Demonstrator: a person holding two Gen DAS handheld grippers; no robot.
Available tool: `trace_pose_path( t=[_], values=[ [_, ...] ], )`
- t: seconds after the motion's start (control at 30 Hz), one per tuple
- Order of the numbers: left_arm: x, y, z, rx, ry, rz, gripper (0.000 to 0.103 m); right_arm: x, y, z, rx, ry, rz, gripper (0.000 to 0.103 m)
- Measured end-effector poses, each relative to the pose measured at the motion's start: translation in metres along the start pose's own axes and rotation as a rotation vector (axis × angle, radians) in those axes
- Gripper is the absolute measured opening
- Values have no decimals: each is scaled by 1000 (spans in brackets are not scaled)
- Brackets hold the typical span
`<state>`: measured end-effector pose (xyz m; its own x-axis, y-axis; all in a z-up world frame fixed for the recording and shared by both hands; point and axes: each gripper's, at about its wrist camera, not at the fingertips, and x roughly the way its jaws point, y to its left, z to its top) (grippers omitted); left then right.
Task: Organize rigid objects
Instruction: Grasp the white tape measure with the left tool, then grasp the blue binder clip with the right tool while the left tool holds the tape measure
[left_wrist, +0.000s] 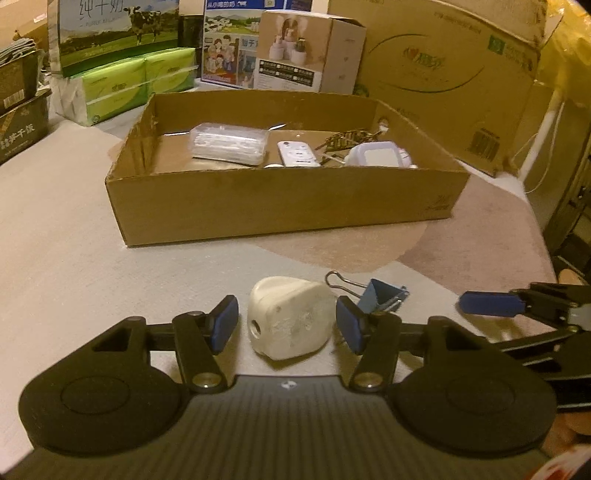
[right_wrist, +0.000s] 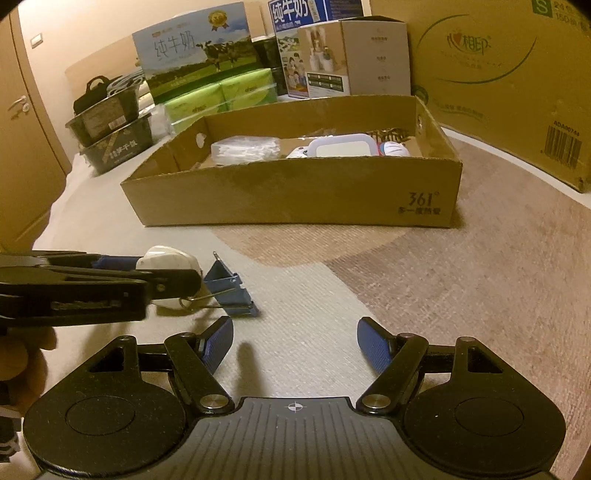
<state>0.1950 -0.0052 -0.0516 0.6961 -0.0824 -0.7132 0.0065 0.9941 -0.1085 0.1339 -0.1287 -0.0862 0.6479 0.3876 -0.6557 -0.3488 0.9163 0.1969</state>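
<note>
Pale carpet runs under everything, with milk cartons and tissue packs stacked along the back. Working left to right: your left gripper sits low with its jaws partly apart around the white plastic piece — the pads flank it but a gap shows on each side, so nothing is gripped yet. Just beside it lies the blue binder clip, also loose on the carpet. Your right gripper hangs further right, jaws wide and empty. Beyond, the cardboard box already holds a clear case, a white remote and a white square-faced item. So most of the sorting looks done; these two pieces appear to be what is left.
</note>
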Motion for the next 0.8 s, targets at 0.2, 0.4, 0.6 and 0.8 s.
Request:
trace_pose_path(
  t=[0.2, 0.4, 0.6, 0.8],
  values=[
    [-7, 4, -2, 28, 4, 4, 47, 1, -1, 0, -7, 0, 0, 75],
    [-23, 24, -8, 28, 14, 48, 47, 3, 12, 2, -50, -9, 52, 74],
    [-34, 48, -16, -12, 21, 75, 47, 9, 22, 13, -69, -35, 60, 71],
    [-36, 50, -16, -22, 9, 60, 47, 17, 13, 28, -1, -76, -27, 69]
  ],
)
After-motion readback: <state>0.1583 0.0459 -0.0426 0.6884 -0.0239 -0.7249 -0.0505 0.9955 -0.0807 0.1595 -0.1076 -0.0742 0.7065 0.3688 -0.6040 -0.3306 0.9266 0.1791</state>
